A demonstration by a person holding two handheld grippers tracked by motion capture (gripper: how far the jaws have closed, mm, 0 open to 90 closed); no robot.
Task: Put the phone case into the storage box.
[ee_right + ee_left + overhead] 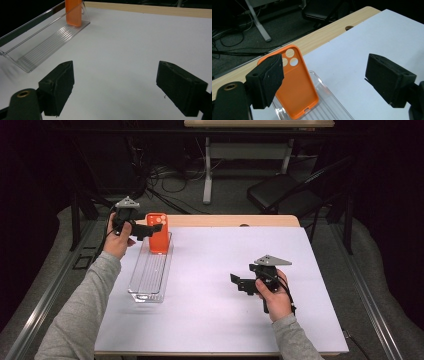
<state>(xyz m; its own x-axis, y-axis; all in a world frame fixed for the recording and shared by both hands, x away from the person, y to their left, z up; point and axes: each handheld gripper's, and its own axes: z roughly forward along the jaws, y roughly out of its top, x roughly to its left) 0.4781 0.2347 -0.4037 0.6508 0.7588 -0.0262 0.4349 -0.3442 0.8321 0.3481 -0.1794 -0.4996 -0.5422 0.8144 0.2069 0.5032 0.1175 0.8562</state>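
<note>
From above we've got the left gripper (155, 227) up at the orange phone case (159, 234), which stands upright in the far end of the clear tray (150, 275); the right gripper (235, 279) hangs over the bare bench (225, 320), well apart. Left gripper view: fingers (265, 83) spread wide, case just beside one, nothing clamped. Right gripper view: fingers (56, 87) wide open, empty, tray and case well beyond them.
</note>
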